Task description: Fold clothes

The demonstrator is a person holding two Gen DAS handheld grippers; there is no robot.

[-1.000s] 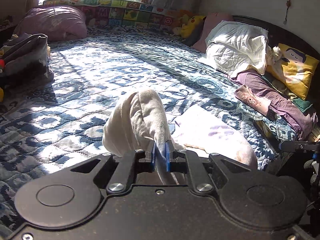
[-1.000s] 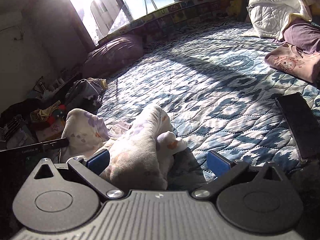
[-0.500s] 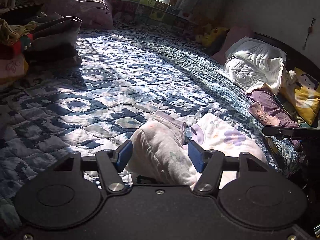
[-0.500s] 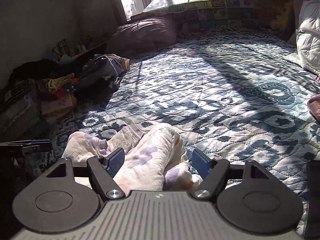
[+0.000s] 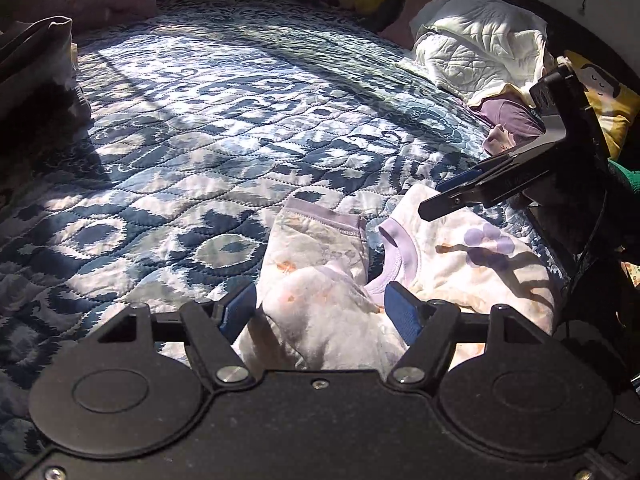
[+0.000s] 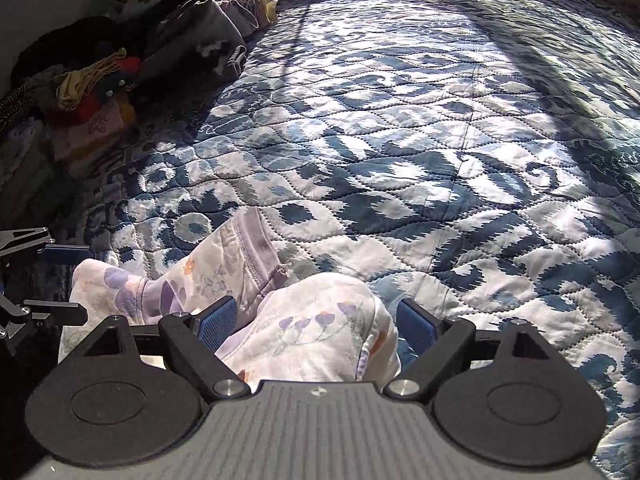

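The floral garment lies crumpled on the bed quilt, at 6 o'clock in both views. Left claw and right claw are released, straddling its folds.

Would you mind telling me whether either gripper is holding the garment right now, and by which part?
Nothing is held: the left gripper and right gripper are both open, merely straddling bunched folds of the floral garment.
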